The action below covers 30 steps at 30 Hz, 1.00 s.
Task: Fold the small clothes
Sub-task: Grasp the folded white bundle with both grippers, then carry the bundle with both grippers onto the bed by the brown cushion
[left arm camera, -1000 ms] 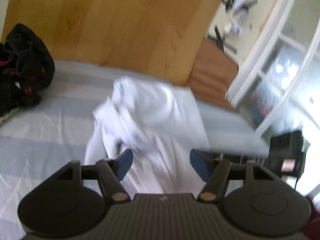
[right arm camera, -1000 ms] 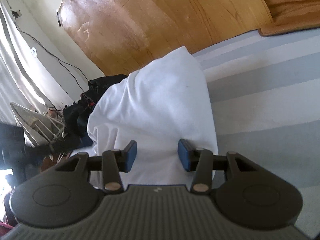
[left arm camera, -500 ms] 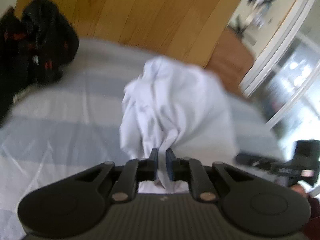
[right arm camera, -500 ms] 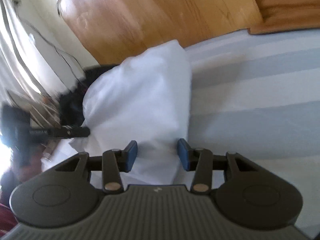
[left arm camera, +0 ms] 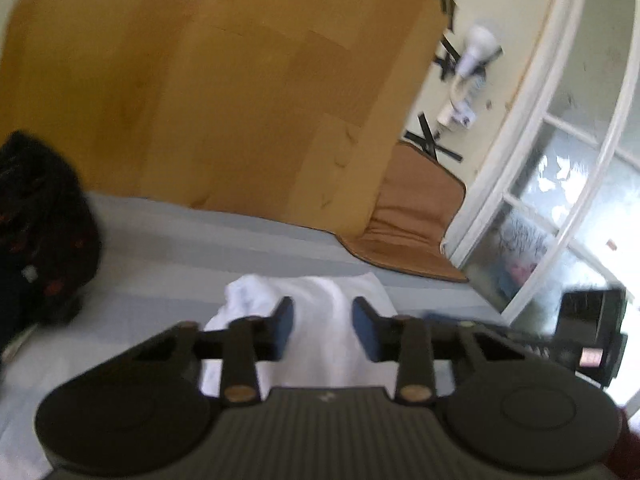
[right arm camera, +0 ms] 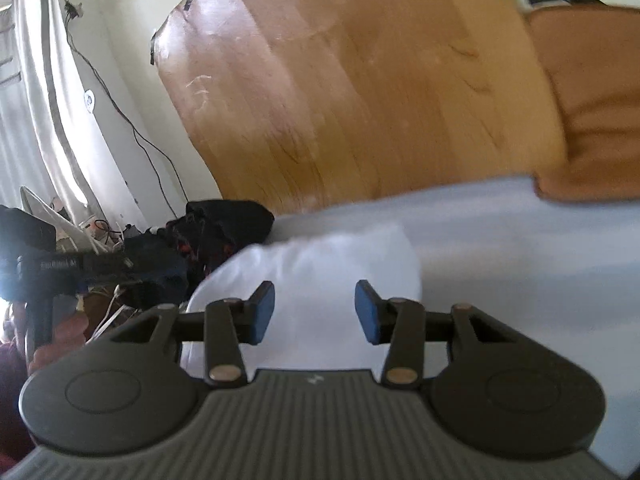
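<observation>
Spread and opening, left gripper (left arm camera: 322, 326) lifted off white garment (left arm camera: 320, 332) at six o'clock; right gripper (right arm camera: 315, 310) spread, closing, gripping nothing, likely regrasping.

Both shots are smeared with motion blur, so the white cloth garment (left arm camera: 320, 320) shows no seams or folds, and its near end is hidden behind the grey ribbed gripper body (left arm camera: 324, 432). The black clothes pile with red specks (left arm camera: 36, 232) runs off the left edge. Label text on the other black handheld gripper (right arm camera: 60, 268) is unreadable
</observation>
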{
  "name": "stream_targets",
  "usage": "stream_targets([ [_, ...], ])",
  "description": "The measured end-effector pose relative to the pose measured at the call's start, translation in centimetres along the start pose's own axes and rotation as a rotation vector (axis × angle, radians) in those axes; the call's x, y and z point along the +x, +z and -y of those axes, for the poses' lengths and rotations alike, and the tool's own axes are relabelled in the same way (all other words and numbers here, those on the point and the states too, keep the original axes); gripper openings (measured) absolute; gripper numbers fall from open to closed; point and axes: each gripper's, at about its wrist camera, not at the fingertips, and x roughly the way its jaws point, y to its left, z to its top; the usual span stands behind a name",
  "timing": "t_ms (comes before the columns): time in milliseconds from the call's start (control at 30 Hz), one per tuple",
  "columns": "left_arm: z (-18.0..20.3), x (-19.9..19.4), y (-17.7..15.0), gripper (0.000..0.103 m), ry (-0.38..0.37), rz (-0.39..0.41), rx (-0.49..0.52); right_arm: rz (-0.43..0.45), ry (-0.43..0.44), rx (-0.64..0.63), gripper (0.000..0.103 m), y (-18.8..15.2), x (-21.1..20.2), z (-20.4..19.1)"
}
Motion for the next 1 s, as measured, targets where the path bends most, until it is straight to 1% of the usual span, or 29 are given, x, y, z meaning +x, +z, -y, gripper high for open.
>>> stream_targets([
  [33,0.1,1.3,0.1,0.018,0.000,-0.019,0.013,-0.014,0.005,-0.001,0.043,0.3,1.1,0.1],
  [67,0.2,2.3,0.0,0.017,0.010,-0.036,0.029,-0.031,0.001,-0.006,0.043,0.6,2.1,0.2],
  [100,0.0,3.4,-0.2,0.017,0.036,-0.053,0.040,-0.055,-0.024,-0.021,0.041,0.6,3.2,0.4],
  [133,-0.7,5.0,-0.3,0.012,0.072,-0.082,0.037,-0.084,-0.061,-0.040,0.041,0.4,4.3,0.7],
  [200,-2.0,7.0,-1.0,0.005,0.112,-0.139,0.010,-0.142,-0.125,-0.045,0.031,-0.3,6.2,1.9],
  [233,-3.0,8.2,-1.6,0.006,0.114,-0.169,-0.016,-0.128,-0.113,-0.029,0.031,-0.8,6.5,2.5],
  [300,-4.1,8.7,-2.0,0.006,0.088,-0.158,-0.047,-0.122,-0.104,0.022,0.031,-0.8,6.4,3.1],
  [333,-4.1,8.6,-1.8,0.006,0.082,-0.167,-0.061,-0.129,-0.103,0.029,0.031,-0.7,6.1,3.1],
  [400,-3.7,7.9,-1.4,0.006,0.085,-0.173,-0.058,-0.117,-0.083,0.029,0.036,-0.4,4.9,2.7],
  [433,-3.4,7.3,-1.2,0.005,0.092,-0.170,-0.044,-0.098,-0.064,0.046,0.041,-0.4,3.7,2.7],
  [467,-3.1,6.6,-1.1,0.007,0.094,-0.160,-0.031,-0.072,-0.041,0.076,0.056,-0.5,2.6,2.8],
  [500,-3.1,5.7,-0.9,0.023,0.087,-0.147,-0.025,-0.041,-0.021,0.113,0.071,-0.7,1.3,3.2],
  [533,-3.1,4.5,-1.0,0.066,0.083,-0.130,-0.026,-0.025,-0.007,0.145,0.075,-1.2,0.1,3.7],
  [567,-2.9,4.3,-0.9,0.090,0.098,-0.116,-0.028,-0.026,0.004,0.177,0.077,-1.6,-0.8,4.2],
  [600,-3.1,3.5,-1.1,0.101,0.111,-0.097,-0.032,-0.043,0.011,0.209,0.077,-2.3,-1.5,4.8],
  [633,-3.4,3.0,-1.4,0.103,0.096,-0.100,-0.044,-0.064,0.013,0.244,0.078,-3.0,-2.1,5.5],
  [667,-3.7,3.0,-1.4,0.103,0.075,-0.121,-0.066,-0.083,0.015,0.273,0.078,-3.6,-2.5,5.9],
  [733,-4.7,3.2,-2.2,0.103,0.019,-0.174,-0.146,-0.121,0.022,0.314,0.078,-4.8,-3.1,6.6],
  [833,-5.8,3.9,-3.4,0.103,-0.022,-0.225,-0.212,-0.129,0.024,0.288,0.078,-5.6,-3.5,6.1],
  [933,-6.3,5.0,-4.7,0.103,-0.082,-0.256,-0.274,-0.148,0.049,0.274,0.079,-5.3,-2.2,5.5],
  [1000,-5.7,5.1,-5.3,0.102,-0.071,-0.222,-0.253,-0.153,0.080,0.242,0.079,-5.0,-0.8,4.7],
])
